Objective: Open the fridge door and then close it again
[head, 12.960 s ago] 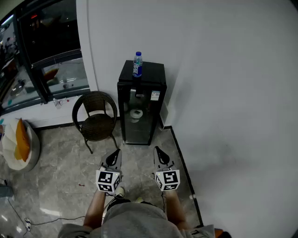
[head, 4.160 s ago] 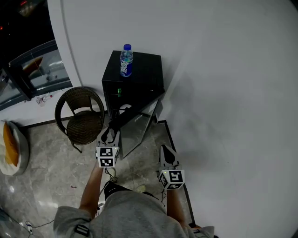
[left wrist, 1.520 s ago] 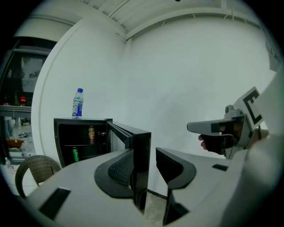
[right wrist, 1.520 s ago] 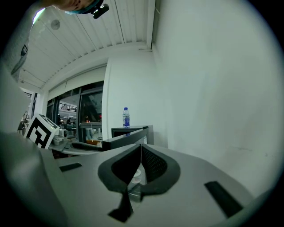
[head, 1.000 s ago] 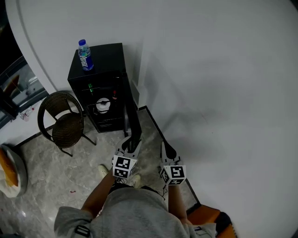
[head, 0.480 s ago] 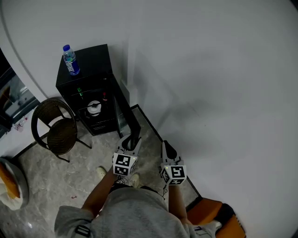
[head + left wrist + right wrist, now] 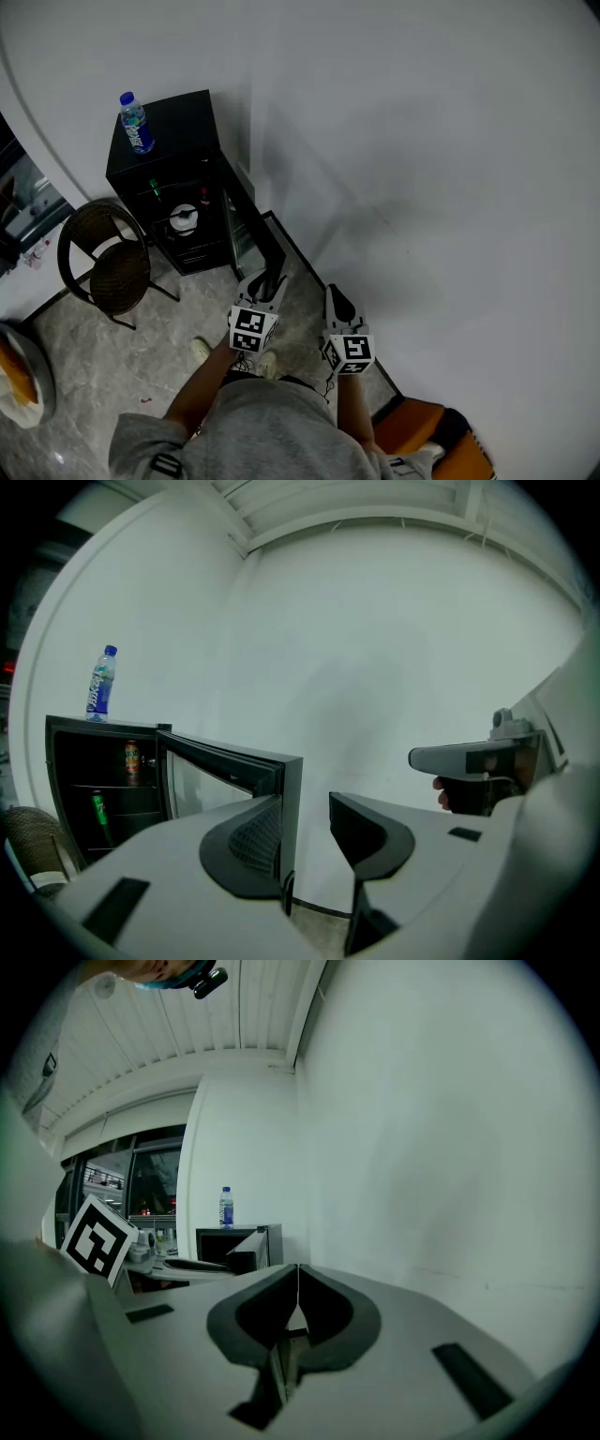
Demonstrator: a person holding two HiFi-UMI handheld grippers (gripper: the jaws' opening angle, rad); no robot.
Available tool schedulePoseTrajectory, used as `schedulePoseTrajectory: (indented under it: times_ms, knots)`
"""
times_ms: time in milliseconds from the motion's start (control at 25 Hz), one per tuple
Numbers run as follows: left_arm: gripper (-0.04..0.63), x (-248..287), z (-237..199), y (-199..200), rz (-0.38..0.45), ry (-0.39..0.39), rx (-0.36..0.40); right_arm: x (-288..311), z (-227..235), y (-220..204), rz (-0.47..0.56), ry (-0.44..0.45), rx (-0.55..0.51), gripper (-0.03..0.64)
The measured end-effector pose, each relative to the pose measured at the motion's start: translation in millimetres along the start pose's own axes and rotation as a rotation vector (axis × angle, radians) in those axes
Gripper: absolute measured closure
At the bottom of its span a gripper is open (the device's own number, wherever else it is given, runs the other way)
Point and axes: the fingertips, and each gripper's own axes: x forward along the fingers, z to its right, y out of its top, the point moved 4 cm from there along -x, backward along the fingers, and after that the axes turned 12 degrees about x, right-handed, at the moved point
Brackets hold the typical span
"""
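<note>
I count one black fridge (image 7: 180,120) at ten o'clock, with one door (image 7: 251,234) swung open. One water bottle (image 7: 135,123) stands on its top. Inside are one orange can (image 7: 131,758), one green bottle (image 7: 97,808) and one white round thing (image 7: 184,217). One wicker chair (image 7: 103,270) is at nine o'clock. There are two grippers at six o'clock, the left gripper (image 7: 269,281) and the right gripper (image 7: 335,302), each with one marker cube (image 7: 247,330).

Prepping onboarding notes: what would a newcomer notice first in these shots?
The black fridge in the corner stands wide open, its door swung far out into the room, with the door's free edge between the parted jaws of the left gripper. A water bottle stands upright on the fridge top. The right gripper is shut and empty beside the white wall.
</note>
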Motion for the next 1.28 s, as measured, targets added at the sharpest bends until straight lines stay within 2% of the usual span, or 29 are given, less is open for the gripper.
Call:
schedulePoseTrajectory:
  times_ms: [280,560,920,1280]
  knots:
    - [0.434,3,2,1,0.006,0.006,0.002,2,3,-2,-0.002,0.012,0.009,0.592]
    - [0.434,-5,-6,0,0.001,0.026,-0.027,10,-5,-7,-0.018,0.068,0.026,0.592]
    - [0.462,-62,-47,6,0.035,0.189,-0.032,21,-34,-1,-0.002,0.167,0.022,0.592]
    - [0.482,-132,-86,-10,0.019,0.367,-0.052,31,-68,4,-0.004,0.251,-0.014,0.592]
